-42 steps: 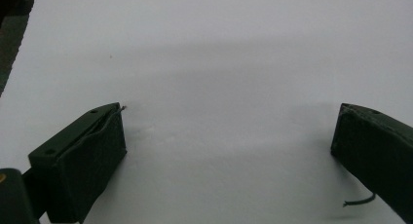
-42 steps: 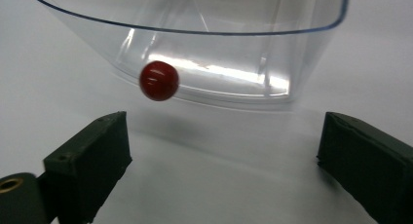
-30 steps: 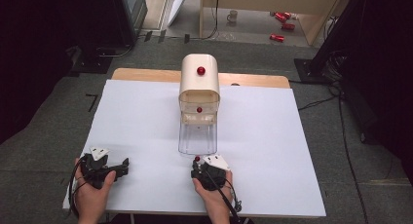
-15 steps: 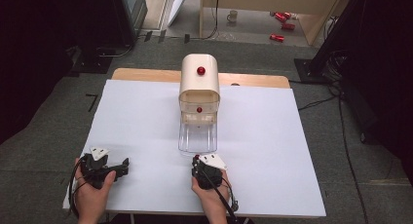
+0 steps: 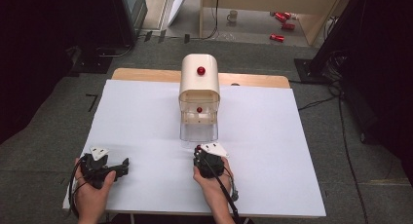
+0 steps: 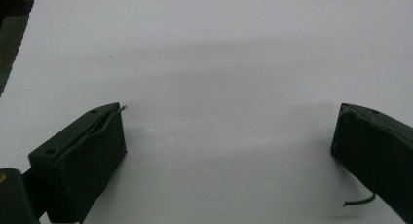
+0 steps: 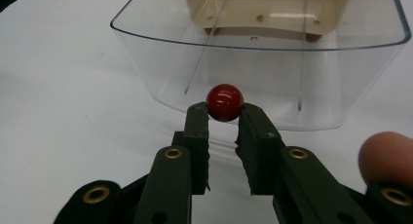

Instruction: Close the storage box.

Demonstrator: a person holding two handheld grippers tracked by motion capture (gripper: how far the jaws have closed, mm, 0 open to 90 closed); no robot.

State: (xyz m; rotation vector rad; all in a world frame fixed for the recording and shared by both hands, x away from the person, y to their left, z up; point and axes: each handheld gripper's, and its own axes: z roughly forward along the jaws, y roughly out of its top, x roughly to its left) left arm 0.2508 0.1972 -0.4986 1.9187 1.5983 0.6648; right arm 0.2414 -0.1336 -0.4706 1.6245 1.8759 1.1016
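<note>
Right tongs [image 7: 223,118] clamped on red knob [image 7: 224,102] of clear drawer [image 7: 263,63], drawer partly out of cream cabinet [image 5: 199,85], more pull prob left; left tongs [image 6: 229,136] apart, idle w/ nothing between.

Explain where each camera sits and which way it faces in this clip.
High view: above the person's side, looking forward and down on the white table; both forearms, left gripper, right gripper.
Left gripper view: on the left gripper, looking low across bare table between its wide-apart jaws.
Right gripper view: on the right gripper, facing the clear drawer; jaws shut on a red ball, fingertip at right.
Shared: the high view and right gripper view both show the drawer and cream box.
</note>
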